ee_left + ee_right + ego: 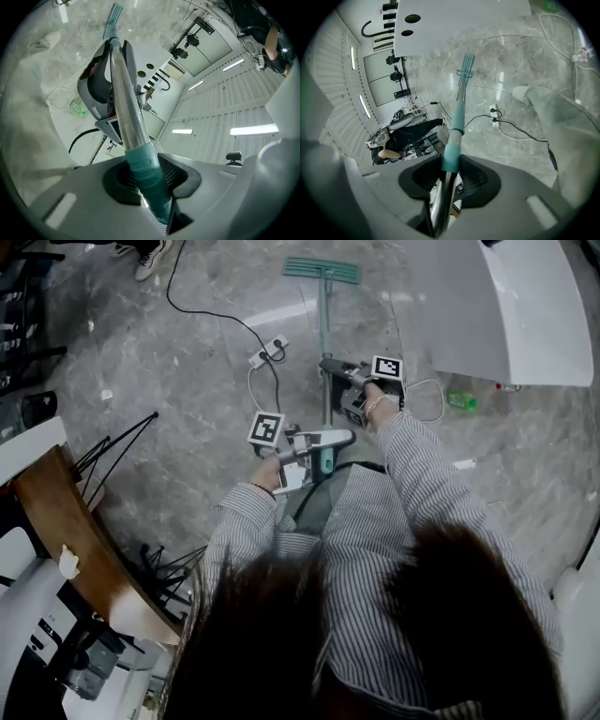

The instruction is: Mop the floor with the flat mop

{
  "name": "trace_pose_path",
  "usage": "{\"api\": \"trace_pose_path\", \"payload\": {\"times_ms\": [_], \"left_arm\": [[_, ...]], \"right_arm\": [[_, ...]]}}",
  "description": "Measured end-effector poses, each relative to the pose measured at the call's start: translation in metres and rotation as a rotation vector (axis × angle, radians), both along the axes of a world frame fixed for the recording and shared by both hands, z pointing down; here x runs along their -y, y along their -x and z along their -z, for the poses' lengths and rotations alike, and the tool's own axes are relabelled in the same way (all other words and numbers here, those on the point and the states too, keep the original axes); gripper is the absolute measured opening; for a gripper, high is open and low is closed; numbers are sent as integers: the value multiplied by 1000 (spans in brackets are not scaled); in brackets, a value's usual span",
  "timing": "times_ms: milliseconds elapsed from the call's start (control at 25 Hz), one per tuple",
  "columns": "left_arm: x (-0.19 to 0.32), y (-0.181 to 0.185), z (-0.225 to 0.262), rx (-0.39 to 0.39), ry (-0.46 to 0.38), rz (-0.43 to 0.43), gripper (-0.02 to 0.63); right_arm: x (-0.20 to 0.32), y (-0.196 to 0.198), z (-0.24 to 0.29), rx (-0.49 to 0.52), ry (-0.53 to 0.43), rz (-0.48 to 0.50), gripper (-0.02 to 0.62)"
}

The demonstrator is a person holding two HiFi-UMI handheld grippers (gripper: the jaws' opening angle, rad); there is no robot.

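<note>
Mop (322, 270) in left gripper (328, 448), right gripper (331, 367)

One flat mop (323, 296), two grippers (323, 440) (333, 365), one power strip (268, 351).

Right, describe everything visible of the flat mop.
The flat mop has a teal rectangular head lying flat on the grey marbled floor, a shiny metal pole with teal sleeves, and a ribbed teal grip at its near end. It slants up toward the person. The left gripper clamps the grip; the right gripper clamps a sleeve further down.
</note>
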State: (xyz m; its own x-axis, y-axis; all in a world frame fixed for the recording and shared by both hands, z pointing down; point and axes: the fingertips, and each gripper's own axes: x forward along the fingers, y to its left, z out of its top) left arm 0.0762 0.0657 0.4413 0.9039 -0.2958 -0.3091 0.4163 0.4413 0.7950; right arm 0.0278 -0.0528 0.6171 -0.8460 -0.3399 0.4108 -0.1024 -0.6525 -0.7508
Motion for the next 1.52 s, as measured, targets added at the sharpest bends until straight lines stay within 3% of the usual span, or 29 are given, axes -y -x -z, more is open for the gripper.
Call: {"api": "trace_pose_path", "payload": {"times_ms": [160, 400, 680, 1120, 1520], "left_arm": [[87, -9, -10, 21, -1, 7, 101], [215, -11, -22, 12, 20, 98, 101], [388, -23, -66, 75, 70, 141, 83], [394, -23, -61, 133, 41, 102, 77], [393, -23, -60, 126, 62, 127, 71]], "right_arm": [[89, -9, -8, 1, -10, -1, 120], [214, -14, -18, -21, -25, 27, 120], [385, -22, -58, -92, -29, 77, 120], [400, -26, -49, -139, -59, -17, 118], [396, -25, -46, -126, -40, -13, 117]]}}
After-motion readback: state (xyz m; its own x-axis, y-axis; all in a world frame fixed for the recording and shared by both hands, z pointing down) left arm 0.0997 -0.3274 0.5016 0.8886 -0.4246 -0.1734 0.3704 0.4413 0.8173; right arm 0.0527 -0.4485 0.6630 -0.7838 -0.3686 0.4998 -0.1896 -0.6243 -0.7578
